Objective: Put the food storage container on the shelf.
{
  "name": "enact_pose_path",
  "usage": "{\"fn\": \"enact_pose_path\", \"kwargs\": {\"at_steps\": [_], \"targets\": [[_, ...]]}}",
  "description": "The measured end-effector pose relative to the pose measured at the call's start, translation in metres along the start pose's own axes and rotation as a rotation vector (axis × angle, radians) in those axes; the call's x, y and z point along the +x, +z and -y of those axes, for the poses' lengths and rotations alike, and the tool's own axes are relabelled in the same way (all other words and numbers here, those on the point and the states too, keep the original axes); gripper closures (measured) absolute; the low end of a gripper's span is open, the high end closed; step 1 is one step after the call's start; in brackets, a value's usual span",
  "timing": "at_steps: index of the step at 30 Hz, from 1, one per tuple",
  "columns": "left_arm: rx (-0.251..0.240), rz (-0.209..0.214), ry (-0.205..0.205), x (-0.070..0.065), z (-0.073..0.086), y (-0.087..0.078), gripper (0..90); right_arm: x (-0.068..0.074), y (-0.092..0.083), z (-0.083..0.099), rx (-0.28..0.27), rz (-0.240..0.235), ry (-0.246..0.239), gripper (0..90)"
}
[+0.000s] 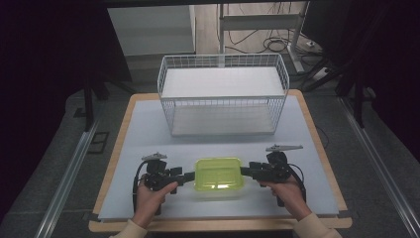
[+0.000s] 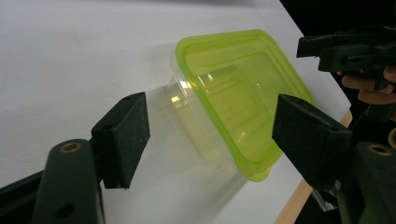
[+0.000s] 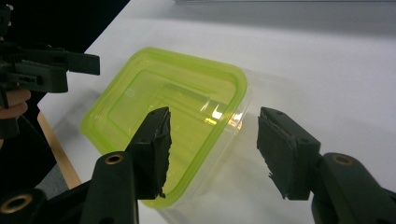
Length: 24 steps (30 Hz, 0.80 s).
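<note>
A: Where is the container (image 1: 218,177) sitting?
B: Between both grippers; each one's jaws are straddling an end, pads apart from it.
A: Left gripper (image 2: 210,135), right gripper (image 3: 212,149)?
B: Both gaping wide, gripping nothing.
A: Room?
B: Table edge (image 1: 218,224) lying close behind the jaws; basket (image 1: 223,94) standing well beyond.

Your left hand (image 1: 152,192) and right hand (image 1: 286,191) come in from the near edge, each wrapped around its tool's grip. Your left gripper (image 1: 187,176) points level toward the right, your right gripper (image 1: 246,172) level toward the left, tips facing each other. Both sets of jaws stand apart, pads (image 2: 125,135) pressing nothing.
</note>
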State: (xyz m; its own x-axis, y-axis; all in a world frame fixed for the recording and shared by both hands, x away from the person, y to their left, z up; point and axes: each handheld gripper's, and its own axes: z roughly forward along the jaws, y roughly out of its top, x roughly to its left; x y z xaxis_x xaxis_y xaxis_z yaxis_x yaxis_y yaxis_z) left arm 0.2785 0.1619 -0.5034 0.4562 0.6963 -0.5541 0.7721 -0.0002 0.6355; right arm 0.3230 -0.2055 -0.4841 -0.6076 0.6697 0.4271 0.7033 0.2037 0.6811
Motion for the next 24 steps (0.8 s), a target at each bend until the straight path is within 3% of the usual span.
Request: {"fn": "enact_pose_path", "kwargs": {"at_steps": [8, 18, 24], "targets": [[0.038, 0.006, -0.033, 0.002, -0.004, 0.015, 30.4, -0.007, 0.005, -0.005, 0.018, -0.018, 0.057, 51.0], [0.058, 0.06, -0.094, 0.005, -0.002, 0.019, 37.6, -0.013, 0.011, 0.0, 0.06, -0.048, 0.091, 56.2], [0.072, 0.063, -0.102, 0.005, -0.002, 0.023, 43.2, -0.014, 0.014, 0.002, 0.078, -0.063, 0.105, 58.1]]}}
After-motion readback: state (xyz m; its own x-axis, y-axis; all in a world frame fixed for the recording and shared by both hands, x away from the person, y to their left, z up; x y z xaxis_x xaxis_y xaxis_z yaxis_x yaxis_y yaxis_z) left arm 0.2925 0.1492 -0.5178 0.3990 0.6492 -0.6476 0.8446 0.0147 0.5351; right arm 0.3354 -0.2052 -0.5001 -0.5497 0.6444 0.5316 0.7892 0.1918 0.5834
